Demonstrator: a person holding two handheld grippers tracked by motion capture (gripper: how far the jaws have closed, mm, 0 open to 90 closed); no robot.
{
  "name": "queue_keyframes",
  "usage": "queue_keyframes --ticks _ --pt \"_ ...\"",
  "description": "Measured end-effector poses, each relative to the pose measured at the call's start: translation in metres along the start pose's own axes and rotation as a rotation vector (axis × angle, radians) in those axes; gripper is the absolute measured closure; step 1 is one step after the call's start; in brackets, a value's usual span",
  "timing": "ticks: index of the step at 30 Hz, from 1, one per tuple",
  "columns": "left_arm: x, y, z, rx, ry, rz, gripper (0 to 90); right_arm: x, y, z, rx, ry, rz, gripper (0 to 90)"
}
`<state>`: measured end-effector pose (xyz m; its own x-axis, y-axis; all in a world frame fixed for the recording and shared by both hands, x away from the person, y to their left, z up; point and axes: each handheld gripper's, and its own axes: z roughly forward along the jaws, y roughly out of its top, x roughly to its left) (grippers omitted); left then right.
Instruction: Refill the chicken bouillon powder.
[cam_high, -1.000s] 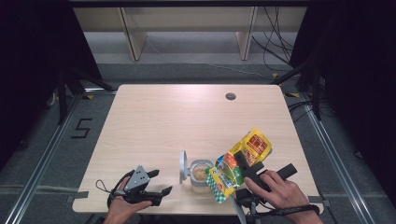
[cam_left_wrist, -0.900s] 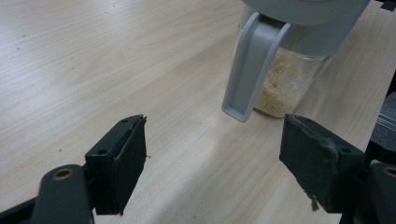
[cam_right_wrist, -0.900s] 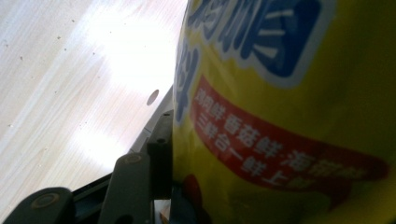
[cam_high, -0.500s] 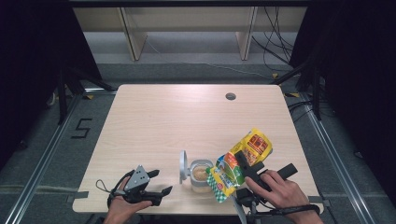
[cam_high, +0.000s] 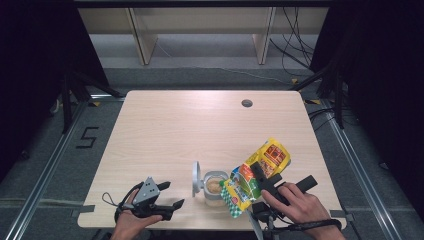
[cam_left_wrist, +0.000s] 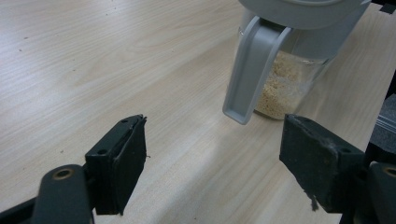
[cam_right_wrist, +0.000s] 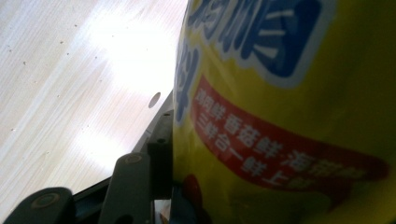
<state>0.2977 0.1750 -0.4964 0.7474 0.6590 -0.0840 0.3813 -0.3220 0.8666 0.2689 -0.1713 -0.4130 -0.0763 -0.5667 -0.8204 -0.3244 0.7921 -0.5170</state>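
Nearest, the right gripper (cam_high: 264, 176) pinches the yellow bag (cam_high: 255, 175), tipped mouth-down toward the jar (cam_high: 215, 187) at its nine o'clock. The jar already holds granules, lid (cam_high: 196, 178) open; pouring seems underway, closing remains. At eight o'clock the left gripper (cam_high: 167, 197) rests spread, empty.
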Motion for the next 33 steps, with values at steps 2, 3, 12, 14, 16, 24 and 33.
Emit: queue_keyframes --ticks 2,3,12,14,16,24,33 --pt "-0.0002 0.0002 -0.0001 0.001 0.0 0.0 22.2 0.0002 -0.0003 -0.0003 -0.004 -0.003 0.003 54.4" --pt "-0.0002 0.0002 -0.0001 0.0 0.0 0.0 22.2 0.0 -0.0004 -0.0002 -0.004 -0.002 0.002 54.4" --pt "0.0003 0.0004 -0.0003 0.0 -0.006 -0.002 22.2 0.0016 -0.0007 0.0021 -0.018 0.007 -0.002 54.5" --pt "0.0001 0.0 -0.0001 -0.003 -0.003 -0.001 22.2 0.0019 0.0003 0.0024 -0.02 0.009 -0.002 54.5" --pt "0.0003 0.0005 -0.0005 0.002 -0.006 -0.001 22.2 0.003 0.0012 0.0018 -0.014 0.007 0.016 54.5" --pt "-0.0002 0.0001 -0.0002 0.0 0.002 0.001 22.2 0.0039 0.0012 0.003 -0.001 0.026 0.006 54.5" --pt "0.0001 0.0001 0.0002 -0.005 -0.004 -0.002 22.2 0.003 0.0008 0.0028 -0.004 0.006 0.002 54.6"
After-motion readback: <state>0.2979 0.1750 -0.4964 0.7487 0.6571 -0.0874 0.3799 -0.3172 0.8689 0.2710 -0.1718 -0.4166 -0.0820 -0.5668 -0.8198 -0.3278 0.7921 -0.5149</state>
